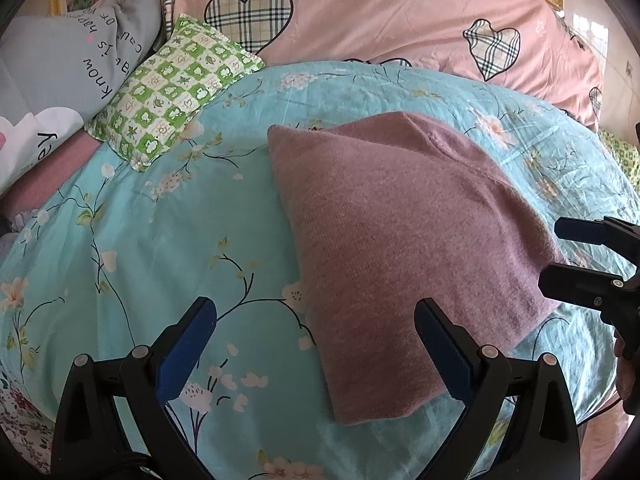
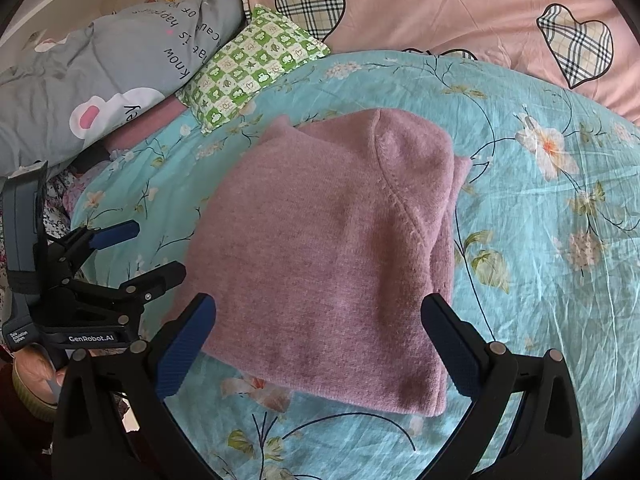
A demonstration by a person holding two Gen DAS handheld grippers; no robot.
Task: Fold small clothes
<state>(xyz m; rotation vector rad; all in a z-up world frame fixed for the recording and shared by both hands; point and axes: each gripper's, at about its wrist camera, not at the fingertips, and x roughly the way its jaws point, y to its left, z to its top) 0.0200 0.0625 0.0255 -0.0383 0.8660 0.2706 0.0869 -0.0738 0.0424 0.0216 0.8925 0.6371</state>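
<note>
A mauve knitted garment (image 1: pixel 404 240) lies folded into a thick rectangle on the turquoise floral bedspread (image 1: pixel 160 232). It also shows in the right wrist view (image 2: pixel 320 256). My left gripper (image 1: pixel 316 320) is open and empty, its fingers straddling the garment's near left edge from above. It also shows at the left of the right wrist view (image 2: pixel 154 250). My right gripper (image 2: pixel 318 320) is open and empty above the garment's near edge. It also shows at the right edge of the left wrist view (image 1: pixel 560 256).
A green checked pillow (image 1: pixel 172 88) lies beyond the garment at the left. A grey printed quilt (image 1: pixel 52 64) is bunched at the far left. A pink quilt with plaid hearts (image 1: pixel 400 16) covers the back of the bed.
</note>
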